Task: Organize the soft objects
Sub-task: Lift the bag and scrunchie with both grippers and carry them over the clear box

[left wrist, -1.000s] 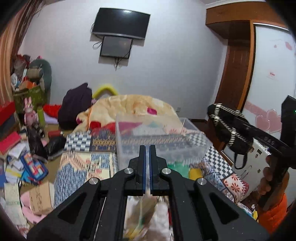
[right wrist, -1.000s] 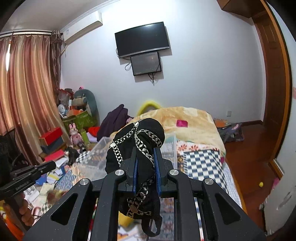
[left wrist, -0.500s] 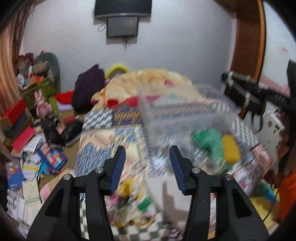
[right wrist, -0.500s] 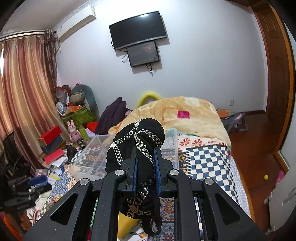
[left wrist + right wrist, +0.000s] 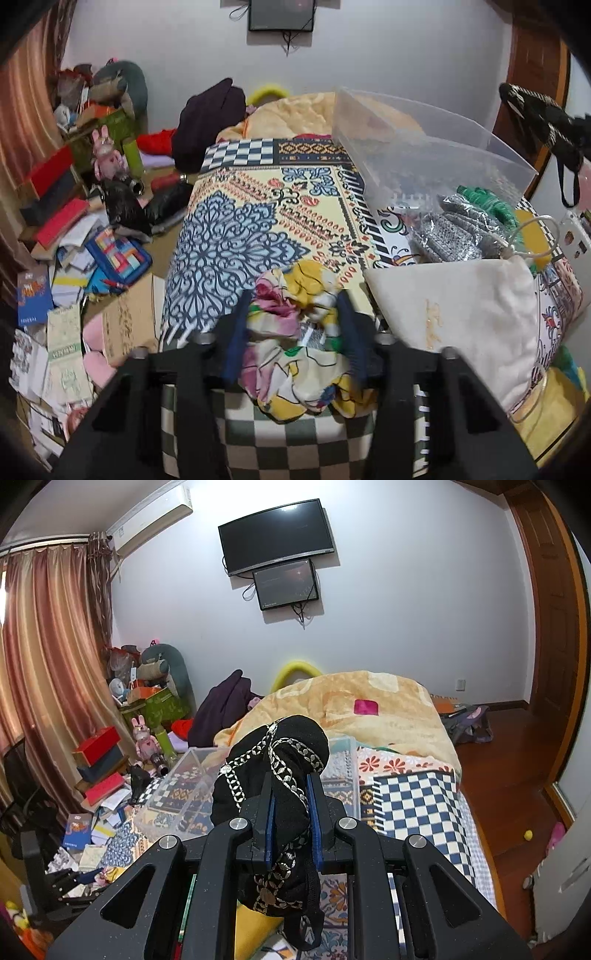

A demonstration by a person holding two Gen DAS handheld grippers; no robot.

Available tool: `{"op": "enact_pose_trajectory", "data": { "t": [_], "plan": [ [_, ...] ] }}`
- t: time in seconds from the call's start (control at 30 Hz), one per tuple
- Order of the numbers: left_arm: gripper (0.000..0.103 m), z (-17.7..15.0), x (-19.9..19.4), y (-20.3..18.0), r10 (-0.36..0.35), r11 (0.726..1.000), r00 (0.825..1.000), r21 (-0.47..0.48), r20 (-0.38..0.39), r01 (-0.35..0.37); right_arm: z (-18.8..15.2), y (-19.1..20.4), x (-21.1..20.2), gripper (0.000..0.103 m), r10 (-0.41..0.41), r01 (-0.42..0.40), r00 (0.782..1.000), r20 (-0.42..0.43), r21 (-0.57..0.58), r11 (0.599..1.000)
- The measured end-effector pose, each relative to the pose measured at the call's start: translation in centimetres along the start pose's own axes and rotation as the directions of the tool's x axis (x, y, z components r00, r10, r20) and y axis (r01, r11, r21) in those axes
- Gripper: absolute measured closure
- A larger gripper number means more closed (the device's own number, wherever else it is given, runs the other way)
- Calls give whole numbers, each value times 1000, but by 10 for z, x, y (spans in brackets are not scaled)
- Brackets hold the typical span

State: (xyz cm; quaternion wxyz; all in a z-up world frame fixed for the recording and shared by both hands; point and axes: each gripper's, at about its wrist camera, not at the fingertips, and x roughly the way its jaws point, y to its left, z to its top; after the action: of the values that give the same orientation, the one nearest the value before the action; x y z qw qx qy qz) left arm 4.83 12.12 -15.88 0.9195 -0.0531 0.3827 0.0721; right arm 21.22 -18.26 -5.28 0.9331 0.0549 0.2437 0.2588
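On bed [image 5: 236, 229], left tool [image 5: 293, 332] closing around floral cloth [image 5: 295, 354].

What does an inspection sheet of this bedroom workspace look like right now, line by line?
Surface: bed under a patterned cover.
Job's things: floral cloth bunched between the left fingers; black chain-trimmed pouch held up; clear plastic bin on the bed; grey knit piece, green knit and white drawstring bag beside it.
Clutter: books and boxes heaped on the floor left of the bed.
Grippers: left gripper has just been closing around the floral cloth; right gripper shut on the pouch.
Cables: wires hang under the wall screens.
Surroundings: curtain, wooden door.
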Motion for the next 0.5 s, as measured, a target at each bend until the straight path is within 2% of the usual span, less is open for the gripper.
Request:
{"op": "enact_pose_trajectory", "data": {
  "t": [0.03, 0.13, 0.33, 0.5],
  "plan": [
    [83, 1, 0, 1, -3, 1000, 1000, 0, 0, 3, 2, 0, 2, 89, 0, 0, 1000, 1, -4, 1000],
    [90, 9, -1, 0, -7, 1000, 1000, 1, 12, 7, 7, 1, 9, 89, 1, -1, 1000, -4, -12, 1000],
    [91, 43, -16, -13, -43, 999, 994, 21, 96, 41, 13, 4, 24, 89, -11, 10, 1000, -14, -34, 999],
    [91, 82, -28, -36, -88, 995, 980, 64, 181, 77, 17, 5, 41, 89, -12, 11, 999, -41, -33, 999]
  ]
}}
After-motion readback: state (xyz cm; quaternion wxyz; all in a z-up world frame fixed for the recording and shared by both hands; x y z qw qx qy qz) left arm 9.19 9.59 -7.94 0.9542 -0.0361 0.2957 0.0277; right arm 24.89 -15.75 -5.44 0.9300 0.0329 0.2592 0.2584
